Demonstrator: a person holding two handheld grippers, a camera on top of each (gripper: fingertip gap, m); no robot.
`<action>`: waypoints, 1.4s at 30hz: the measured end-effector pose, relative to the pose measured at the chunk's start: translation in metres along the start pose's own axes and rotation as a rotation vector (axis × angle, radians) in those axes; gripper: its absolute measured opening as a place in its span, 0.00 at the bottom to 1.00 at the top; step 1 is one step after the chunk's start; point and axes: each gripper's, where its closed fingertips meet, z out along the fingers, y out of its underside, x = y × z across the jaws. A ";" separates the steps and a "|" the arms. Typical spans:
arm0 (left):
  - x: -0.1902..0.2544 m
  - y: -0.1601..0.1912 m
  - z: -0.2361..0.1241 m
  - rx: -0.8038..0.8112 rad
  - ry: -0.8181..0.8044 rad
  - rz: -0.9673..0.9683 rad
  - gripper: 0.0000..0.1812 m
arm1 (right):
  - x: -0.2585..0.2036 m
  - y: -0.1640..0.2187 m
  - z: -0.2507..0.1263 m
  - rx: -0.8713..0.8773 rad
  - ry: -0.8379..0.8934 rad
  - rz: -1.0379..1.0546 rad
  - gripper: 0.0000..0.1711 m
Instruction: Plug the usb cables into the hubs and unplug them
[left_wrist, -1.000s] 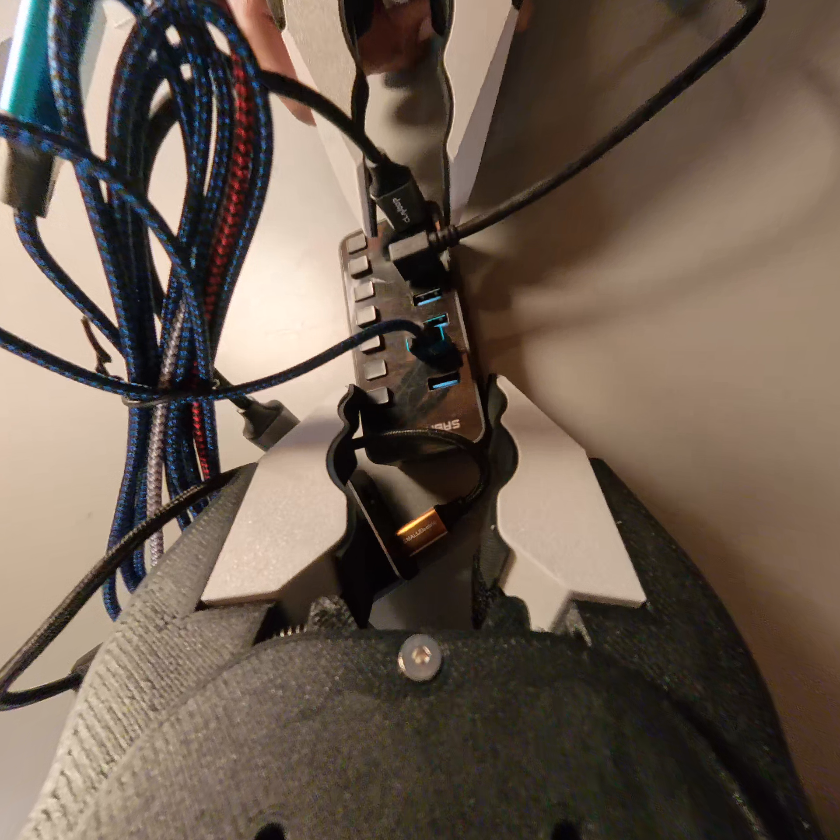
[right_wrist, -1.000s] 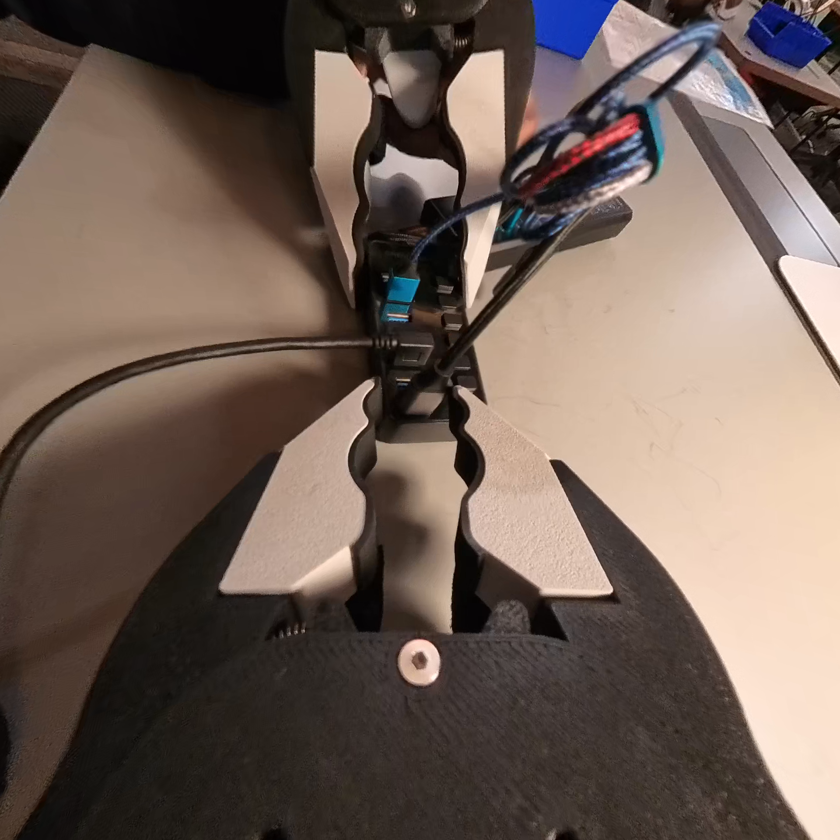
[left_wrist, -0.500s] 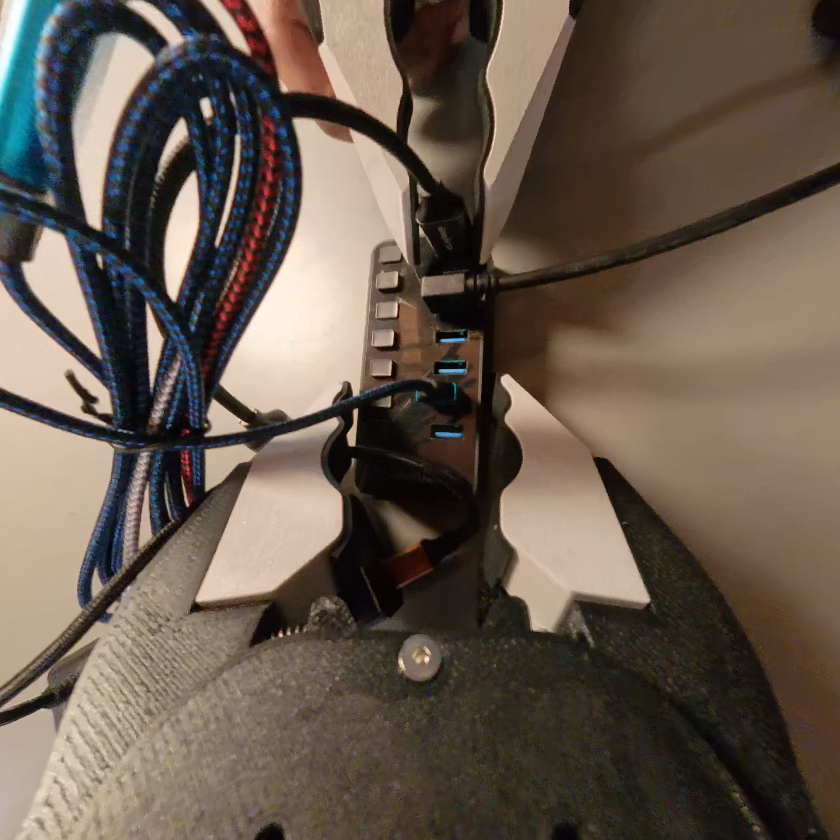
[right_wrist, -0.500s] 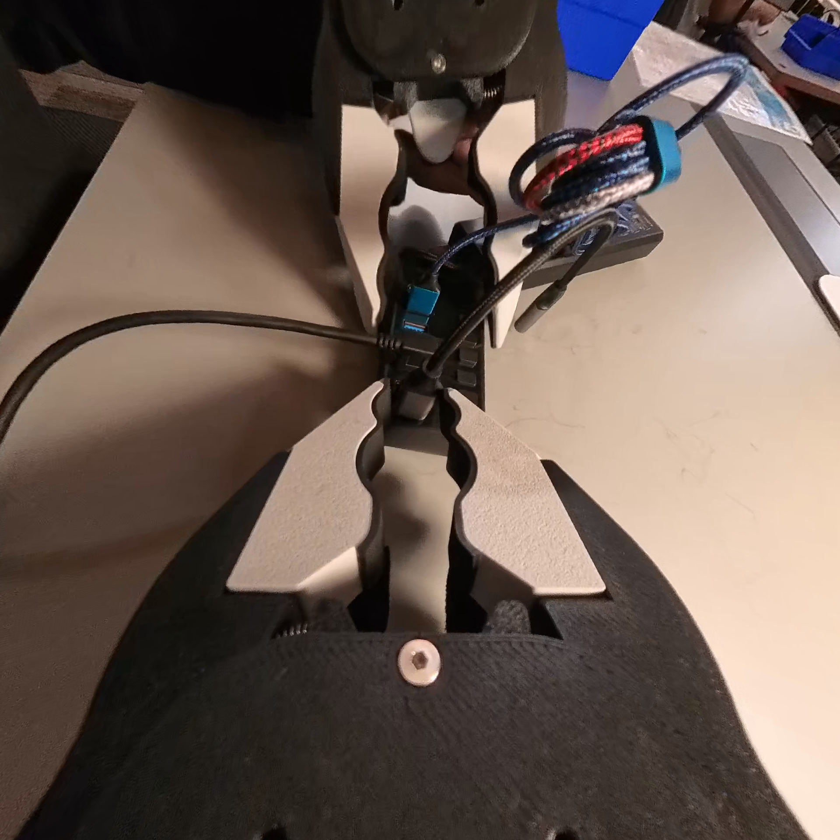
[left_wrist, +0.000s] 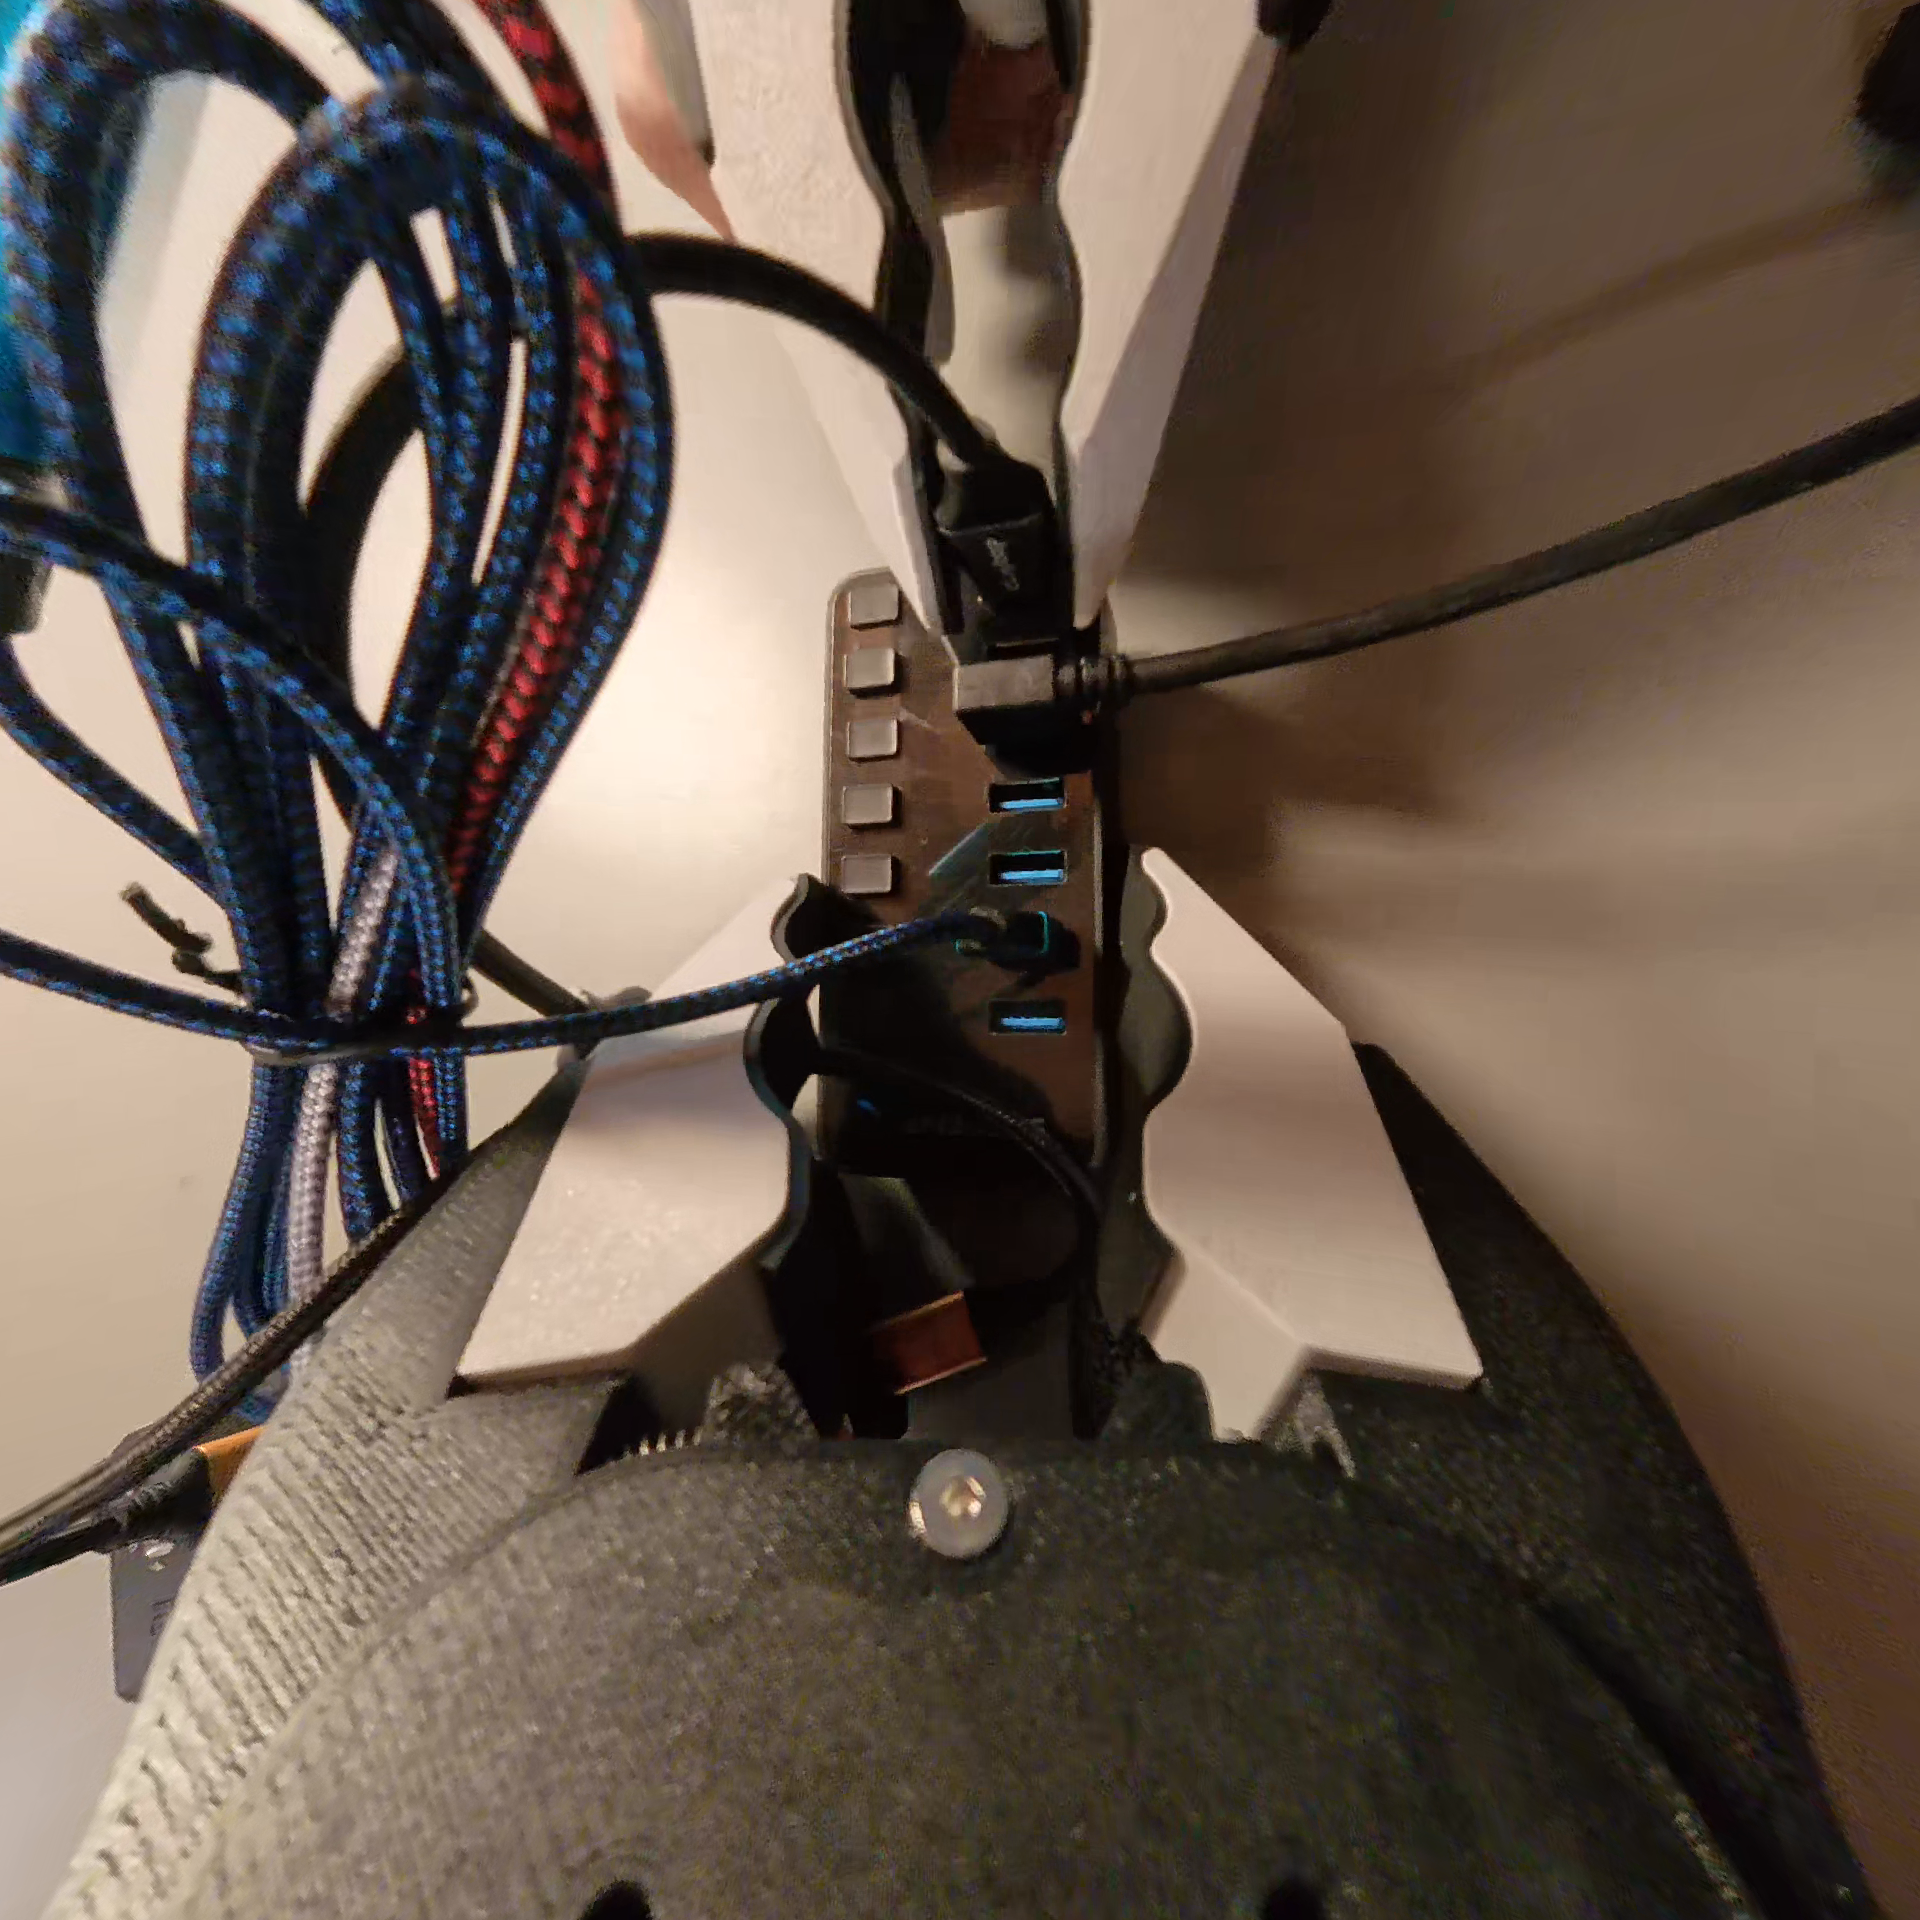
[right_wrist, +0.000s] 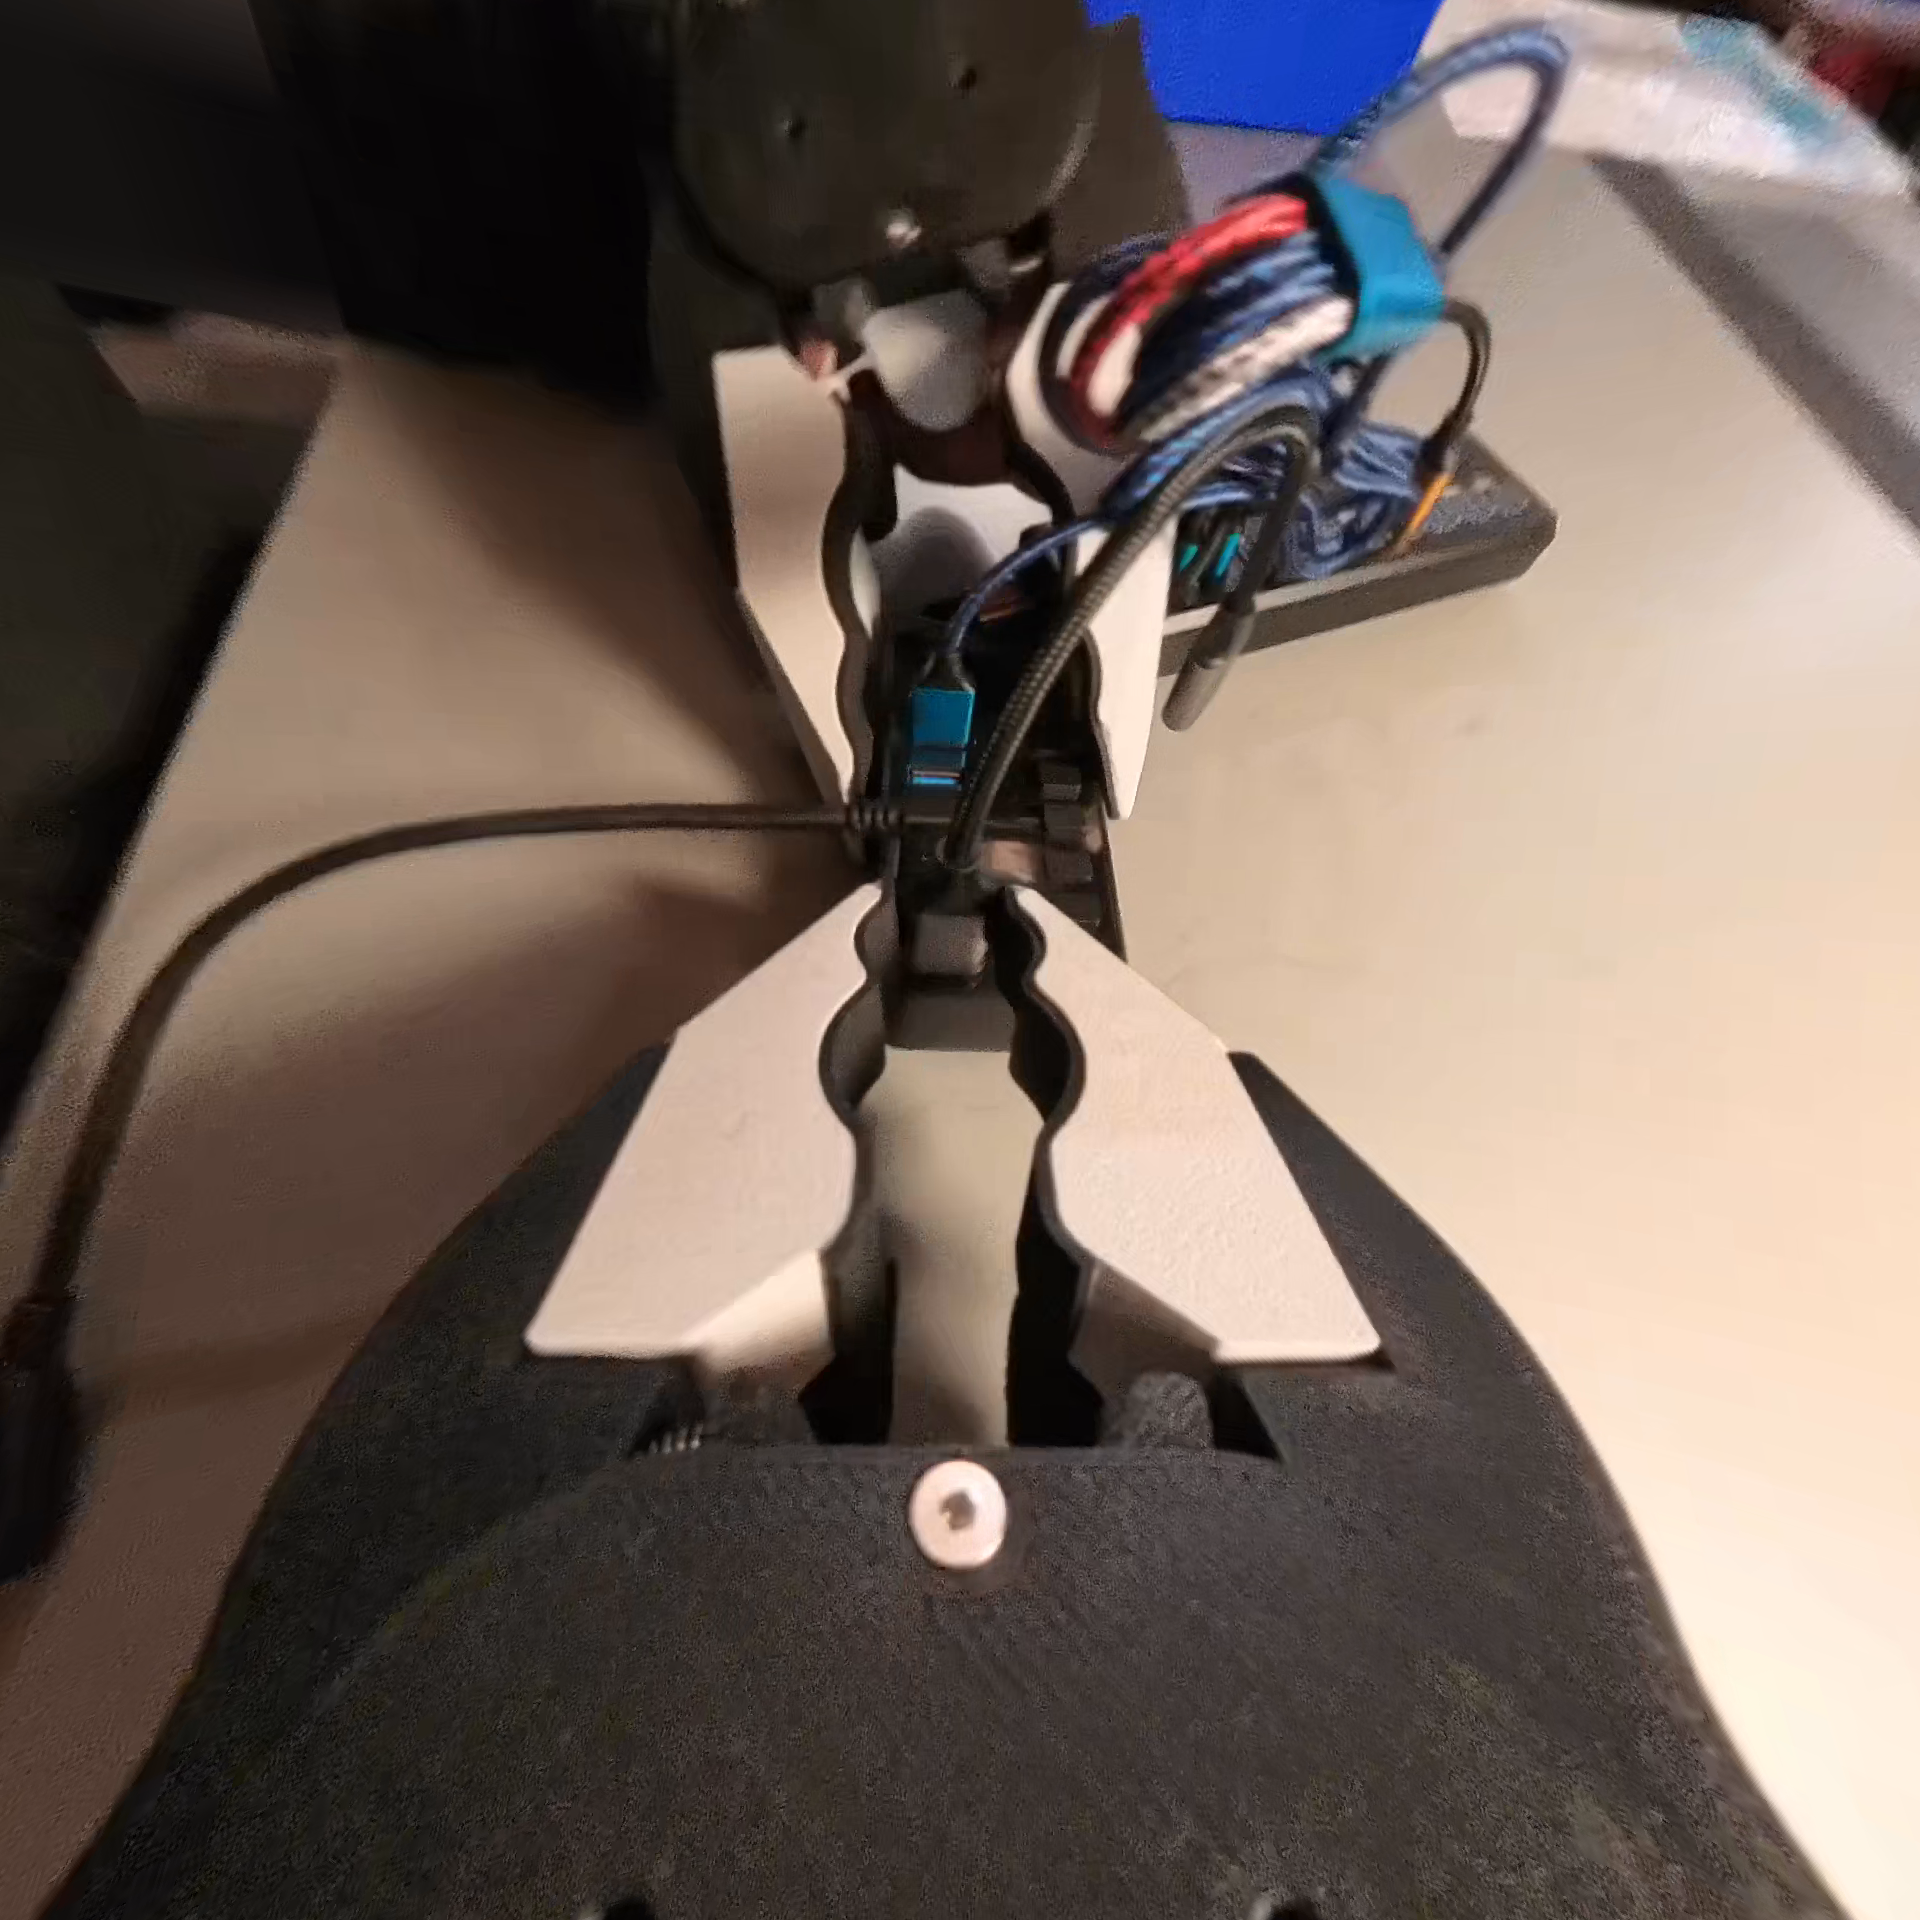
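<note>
Beige table (right_wrist: 1455, 935), one hub (left_wrist: 935, 769) pinched between two grippers, three free ports

Beige tabletop (right_wrist: 1455, 935), blue bin (right_wrist: 1257, 62) behind, warm light.

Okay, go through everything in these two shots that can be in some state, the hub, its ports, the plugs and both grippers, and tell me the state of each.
USB hub: lying flat on the table, clamped by the left gripper.
Left gripper: shut on the hub.
Right gripper: shut on the black plug.
Black plug: at the hub's far end; seating cannot be told.
Side cable plug: plugged in.
Blue braided cable plug: plugged in.
Three blue-lit ports: empty.
Cable bundle: tied.
</note>
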 end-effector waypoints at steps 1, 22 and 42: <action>0.000 0.000 0.000 0.004 -0.001 -0.002 0.34 | 0.001 -0.001 -0.001 0.010 -0.019 0.055 0.09; -0.001 -0.003 -0.002 0.023 0.003 -0.035 0.34 | -0.003 -0.006 -0.004 -0.026 0.191 -0.366 0.10; -0.003 -0.004 -0.004 0.033 -0.018 -0.032 0.35 | 0.004 -0.017 -0.008 0.097 0.046 0.035 0.08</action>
